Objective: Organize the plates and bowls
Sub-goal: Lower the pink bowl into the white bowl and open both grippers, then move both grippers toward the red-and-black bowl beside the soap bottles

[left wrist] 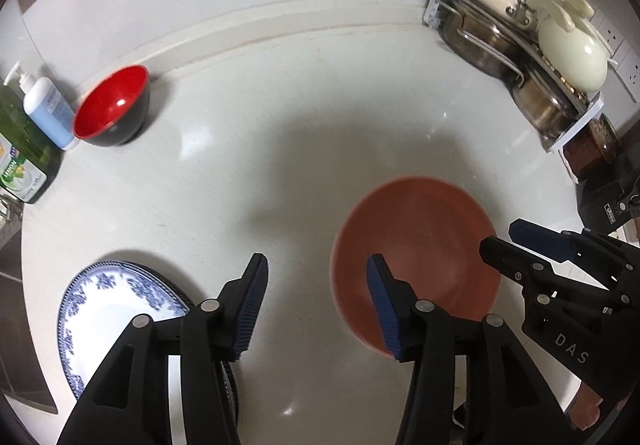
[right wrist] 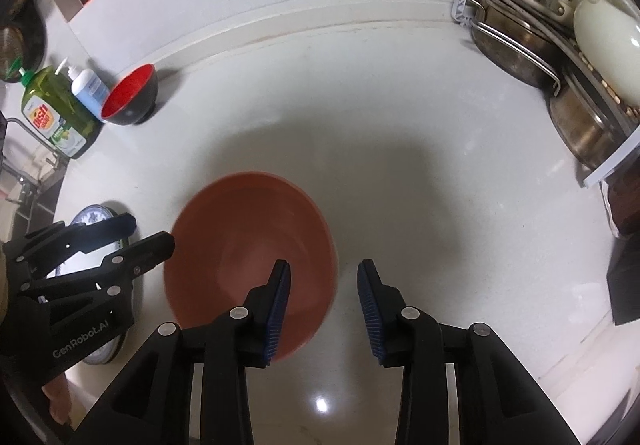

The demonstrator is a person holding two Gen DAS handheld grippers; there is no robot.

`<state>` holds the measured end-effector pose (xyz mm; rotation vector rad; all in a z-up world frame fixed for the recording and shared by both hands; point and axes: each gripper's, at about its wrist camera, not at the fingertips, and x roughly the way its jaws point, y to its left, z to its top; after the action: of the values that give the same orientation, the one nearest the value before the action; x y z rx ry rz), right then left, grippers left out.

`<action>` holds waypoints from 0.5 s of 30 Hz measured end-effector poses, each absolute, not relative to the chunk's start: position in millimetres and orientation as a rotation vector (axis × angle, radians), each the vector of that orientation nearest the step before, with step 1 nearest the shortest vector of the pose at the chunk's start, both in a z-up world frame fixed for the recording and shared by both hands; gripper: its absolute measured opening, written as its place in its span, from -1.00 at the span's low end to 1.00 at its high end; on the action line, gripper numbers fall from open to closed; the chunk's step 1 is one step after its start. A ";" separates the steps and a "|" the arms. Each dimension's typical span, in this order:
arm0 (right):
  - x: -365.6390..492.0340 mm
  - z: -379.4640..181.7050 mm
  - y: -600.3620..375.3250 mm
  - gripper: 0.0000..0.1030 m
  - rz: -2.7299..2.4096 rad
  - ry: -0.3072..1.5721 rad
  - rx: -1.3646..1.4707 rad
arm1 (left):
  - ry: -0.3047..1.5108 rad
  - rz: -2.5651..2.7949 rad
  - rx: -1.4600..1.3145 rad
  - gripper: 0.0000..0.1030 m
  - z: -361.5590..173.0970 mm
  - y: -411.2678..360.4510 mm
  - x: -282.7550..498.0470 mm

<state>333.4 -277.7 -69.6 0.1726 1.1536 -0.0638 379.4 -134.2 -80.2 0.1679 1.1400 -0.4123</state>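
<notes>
A terracotta bowl [left wrist: 416,257] sits on the white counter [left wrist: 300,125]; it also shows in the right wrist view [right wrist: 248,245]. My left gripper [left wrist: 316,269] is open and empty, its right finger over the bowl's left rim. My right gripper [right wrist: 324,277] is open and empty, its left finger over the bowl's right side; it also shows in the left wrist view [left wrist: 500,241]. A blue-and-white plate [left wrist: 104,309] lies at the lower left, partly under my left gripper. A red-and-black bowl [left wrist: 114,105] stands at the back left, also in the right wrist view [right wrist: 130,95].
A green dish-soap bottle [left wrist: 20,149] and a blue pump bottle [left wrist: 46,111] stand at the left edge beside a sink. A rack of steel pots and cream lids [left wrist: 532,41] fills the back right corner. A dark jar [left wrist: 592,145] stands below the rack.
</notes>
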 end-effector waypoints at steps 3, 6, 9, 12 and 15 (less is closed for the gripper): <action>333.6 -62.6 -272.5 -0.29 -0.057 1.134 0.164 | 1.100 -0.406 0.153 0.20 -69.9 -123.7 381.0; 334.7 -54.5 -264.5 -0.14 -0.052 1.109 0.153 | 1.048 -0.377 0.128 0.42 -58.9 -107.4 383.7; 337.0 -46.4 -254.7 -0.12 -0.048 1.081 0.147 | 1.006 -0.343 0.128 0.53 -49.3 -90.8 389.1; 343.4 -38.7 -242.3 -0.05 -0.045 1.052 0.139 | 0.971 -0.307 0.138 0.58 -41.4 -74.9 394.5; 349.9 -32.6 -226.9 0.04 -0.039 1.027 0.124 | 0.938 -0.270 0.150 0.64 -35.5 -55.3 398.4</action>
<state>349.9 -226.9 -32.6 0.1241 1.0272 -0.0392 398.4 -55.3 -35.5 0.1498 0.9379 -0.2705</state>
